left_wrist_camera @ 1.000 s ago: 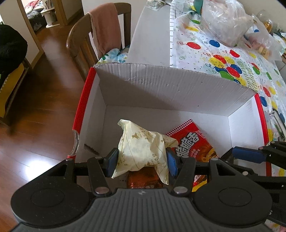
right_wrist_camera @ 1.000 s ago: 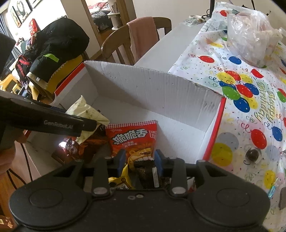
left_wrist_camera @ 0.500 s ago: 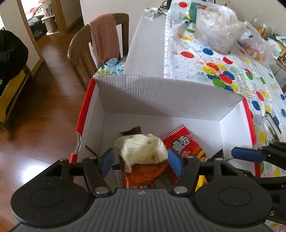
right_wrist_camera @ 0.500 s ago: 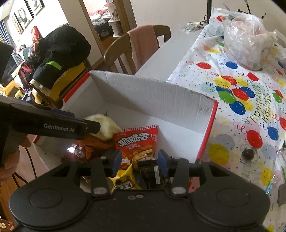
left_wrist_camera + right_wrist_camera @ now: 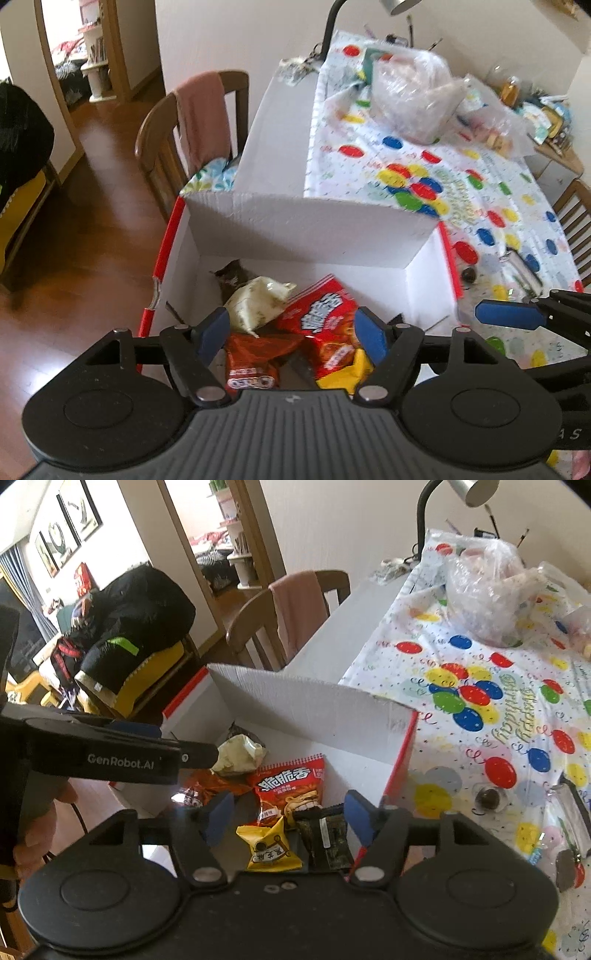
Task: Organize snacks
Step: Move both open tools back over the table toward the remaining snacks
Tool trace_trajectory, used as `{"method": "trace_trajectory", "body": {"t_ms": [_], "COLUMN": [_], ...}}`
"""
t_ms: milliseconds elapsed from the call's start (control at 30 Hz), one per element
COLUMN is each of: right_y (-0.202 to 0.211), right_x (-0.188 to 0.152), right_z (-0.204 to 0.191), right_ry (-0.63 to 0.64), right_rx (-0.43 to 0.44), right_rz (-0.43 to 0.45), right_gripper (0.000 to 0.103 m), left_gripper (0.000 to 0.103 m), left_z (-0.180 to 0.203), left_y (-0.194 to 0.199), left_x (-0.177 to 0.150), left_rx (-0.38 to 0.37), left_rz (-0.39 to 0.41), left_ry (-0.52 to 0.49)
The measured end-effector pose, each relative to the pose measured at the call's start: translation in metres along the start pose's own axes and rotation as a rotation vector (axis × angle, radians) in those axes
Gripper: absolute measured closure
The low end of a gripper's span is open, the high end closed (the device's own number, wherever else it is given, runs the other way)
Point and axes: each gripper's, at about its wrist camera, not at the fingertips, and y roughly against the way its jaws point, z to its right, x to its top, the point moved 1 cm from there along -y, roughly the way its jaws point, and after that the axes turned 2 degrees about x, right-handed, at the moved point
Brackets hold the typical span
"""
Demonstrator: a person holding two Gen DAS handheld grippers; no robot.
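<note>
Ahead of me a wooden chair stands at the table edge with a pink cloth draped over its backrest. A balloon-print tablecloth covers the table, and a clear plastic bag rests on it near the black lamp stem. To my left, a black coat lies heaped on a yellow seat.

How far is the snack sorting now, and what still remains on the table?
Done: several packets lie in the white box, among them a pale packet, a red packet and a yellow packet. In hand: nothing; the left gripper and right gripper are both open above the box. Left: a dark round sweet on the tablecloth.
</note>
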Motion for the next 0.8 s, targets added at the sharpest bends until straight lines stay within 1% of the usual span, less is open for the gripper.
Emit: {"method": "trace_trajectory", "body": {"t_ms": [233,333,400,467,533,600,800], "right_y": [0.032,0.045,0.052,0.06,0.067,0.075,0.096], "right_x": [-0.006,-0.011,-0.014,-0.018,-0.023,-0.027,-0.047], "right_z": [0.013,0.021,0.028,0.036,0.044,0.056,0.097], "right_ry": [-0.018,-0.027,-0.032,-0.04,-0.051,-0.064,-0.105], "right_rx": [-0.007,-0.02,-0.029,-0.041,-0.052,-0.063,-0.115], "right_rz": [0.055,0.078,0.091,0.1,0.105,0.113,0.119], "right_gripper": [0.023,0.016,0.011,0.01,0.007,0.002,0.0], "left_gripper": [0.025,0.025,0.021,0.021,0.021,0.02,0.02], "left_z": [0.031,0.047,0.057,0.068,0.079,0.09,0.133], "left_y": [0.022,0.028,0.032,0.034,0.035,0.033,0.024], "left_x": [-0.006,-0.008,-0.01,-0.01,-0.011,-0.011,-0.015], "left_rx": [-0.044,-0.053,-0.054,-0.064,-0.08,-0.095,-0.144], "left_rz": [0.052,0.078,0.097,0.112,0.115,0.108,0.083], "left_ry": [-0.031,-0.043,-0.052,-0.057,-0.062,-0.067,-0.099]}}
